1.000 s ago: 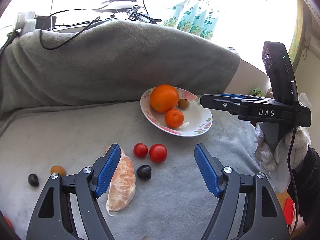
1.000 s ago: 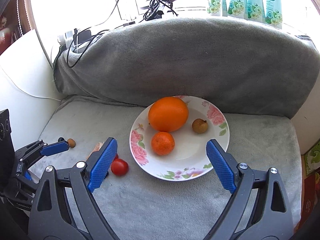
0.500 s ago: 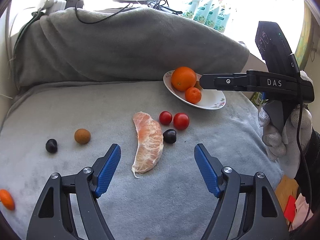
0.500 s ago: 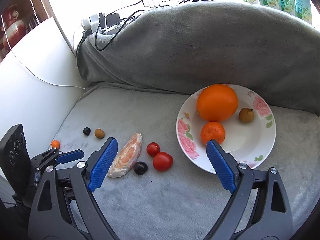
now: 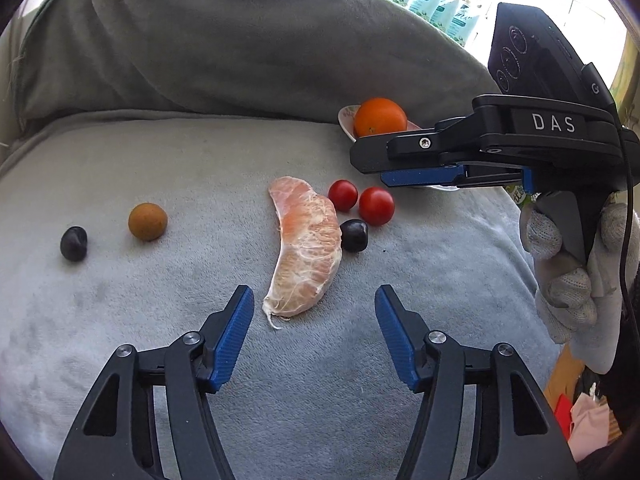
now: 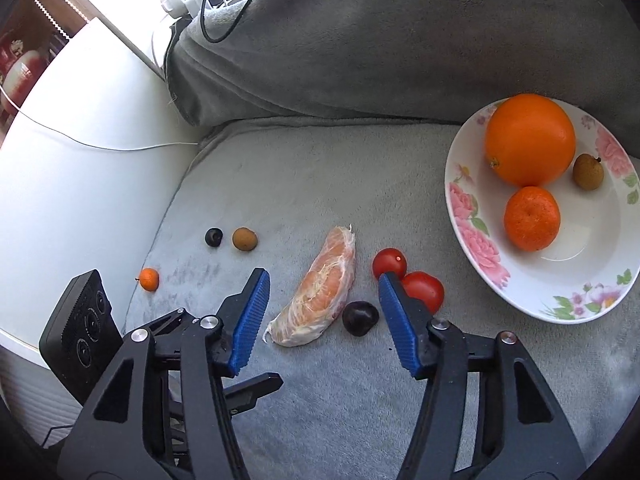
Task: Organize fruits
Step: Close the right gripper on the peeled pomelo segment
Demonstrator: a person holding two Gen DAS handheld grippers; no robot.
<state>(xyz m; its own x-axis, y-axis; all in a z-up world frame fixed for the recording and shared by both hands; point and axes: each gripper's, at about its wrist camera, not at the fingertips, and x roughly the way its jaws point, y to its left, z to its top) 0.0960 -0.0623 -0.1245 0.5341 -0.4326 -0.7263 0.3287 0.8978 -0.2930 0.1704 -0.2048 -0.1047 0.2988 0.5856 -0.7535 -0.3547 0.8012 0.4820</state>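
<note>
Both hand-held grippers, left (image 5: 314, 330) & right (image 6: 322, 316), wide apart w/ nothing held, framing peeled citrus segment (image 5: 306, 248) on grey blanket (image 5: 160, 168), prob. lining up pickup toward plate (image 6: 472, 240)

plate (image 5: 347, 117) mostly hidden behind right gripper (image 5: 420, 162), its jaws unreadable

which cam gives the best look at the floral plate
The right wrist view: the floral plate shows nearly whole from above, holding a large orange, a mandarin and a small brown fruit. In the left wrist view only a sliver of it peeks from behind the right gripper.
</note>
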